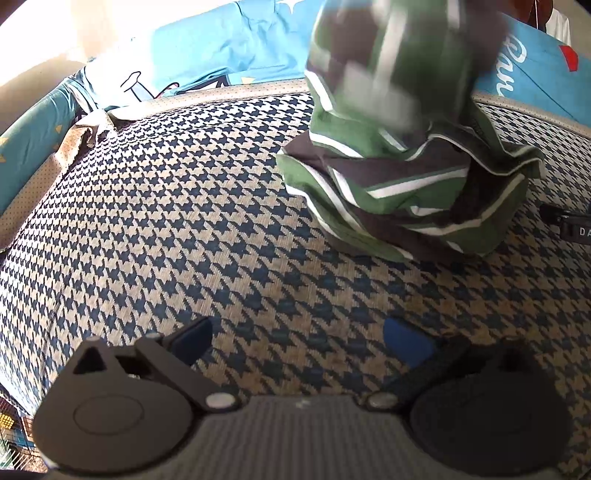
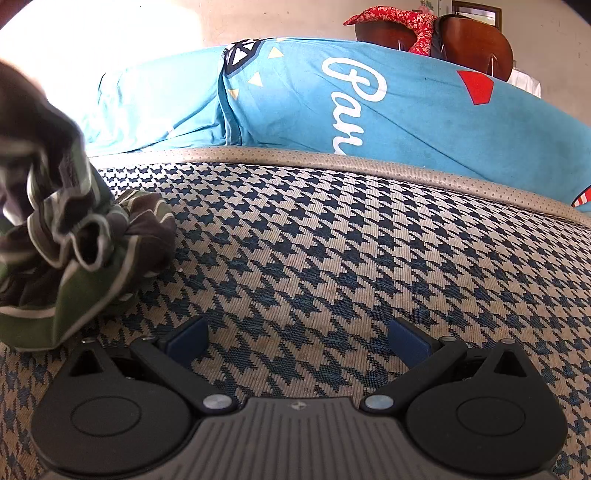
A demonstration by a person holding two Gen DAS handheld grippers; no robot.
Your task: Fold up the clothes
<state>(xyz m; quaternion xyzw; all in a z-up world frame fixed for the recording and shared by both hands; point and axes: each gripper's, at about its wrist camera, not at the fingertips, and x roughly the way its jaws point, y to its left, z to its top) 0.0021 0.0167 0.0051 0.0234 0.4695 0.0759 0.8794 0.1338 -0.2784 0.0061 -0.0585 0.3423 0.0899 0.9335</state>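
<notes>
**Striped garment heaped on the houndstooth surface, both tools empty**

A green, brown and white striped garment [image 1: 402,177] lies bunched in a heap on a surface covered in navy-and-tan houndstooth fabric [image 1: 166,221]. Its lower folds rest on that fabric, while the upper part rises out of the heap and is blurred in the left wrist view, so how it is held up cannot be told. In the right wrist view the same garment [image 2: 74,251] sits at the far left, crumpled, with its upper part again blurred.

The left tool [image 1: 297,343] has its two blue-padded fingers [image 1: 408,345] spread wide apart with nothing between them; only houndstooth fabric shows in the gap. The garment lies ahead of it and to its right, apart from the fingers.

The right tool [image 2: 297,341] likewise stands wide apart and empty, angled down over the patterned surface. The garment lies just beside its left finger [image 2: 184,341], though whether the two touch cannot be told.

Along the far edge of the houndstooth surface runs a tan dotted trim [image 2: 332,162]. Behind it lies bright blue bedding [image 2: 406,110] printed with white script lettering, small triangles and a red patch. Further back, a dark wooden piece of furniture [image 2: 476,48] carries a red floral cloth [image 2: 402,22] draped over it.

No container shows in either view.
</notes>
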